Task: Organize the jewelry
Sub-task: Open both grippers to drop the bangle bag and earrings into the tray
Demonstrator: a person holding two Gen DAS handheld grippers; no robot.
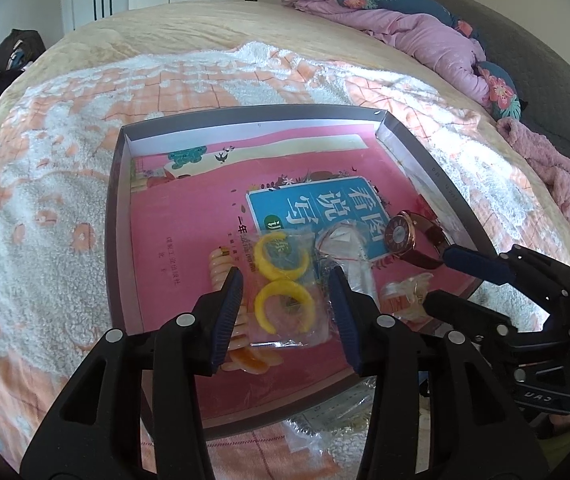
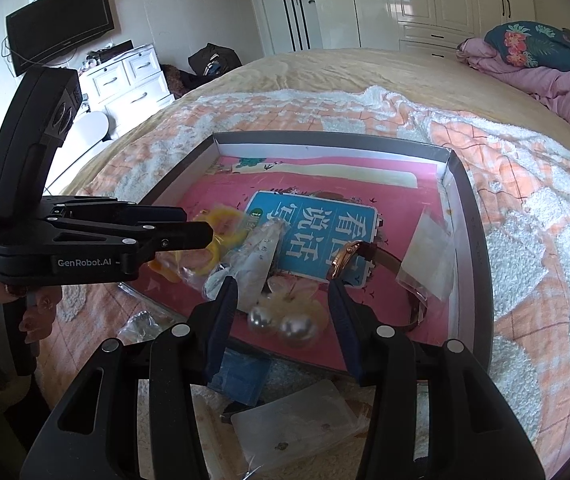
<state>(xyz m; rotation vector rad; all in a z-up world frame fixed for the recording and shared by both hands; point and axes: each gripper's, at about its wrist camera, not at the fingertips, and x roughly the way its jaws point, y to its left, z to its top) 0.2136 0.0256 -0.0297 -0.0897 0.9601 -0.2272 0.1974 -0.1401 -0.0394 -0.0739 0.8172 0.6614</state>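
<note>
A shallow grey box (image 1: 117, 220) lies on the bed with a pink book (image 1: 181, 240) as its floor. On the book lie a clear bag of yellow crescent earrings (image 1: 281, 292), a peach coil (image 1: 221, 268), a crumpled clear bag (image 1: 345, 244) and a rose-gold watch (image 1: 401, 232). My left gripper (image 1: 285, 292) stands open astride the yellow earring bag, which rests on the book. My right gripper (image 2: 283, 300) is open at the box's near edge. A bag of pearl earrings (image 2: 285, 320) lies between its fingertips. The watch (image 2: 349, 260) stands just beyond its right finger.
Several clear bags (image 2: 293, 420) and a blue packet (image 2: 241, 372) lie on the blanket in front of the box. An empty small bag (image 2: 429, 248) leans near the box's right wall (image 2: 469, 208). A hand (image 2: 25, 320) holds the left gripper's handle. A pink quilt (image 1: 425, 32) is piled at the far right.
</note>
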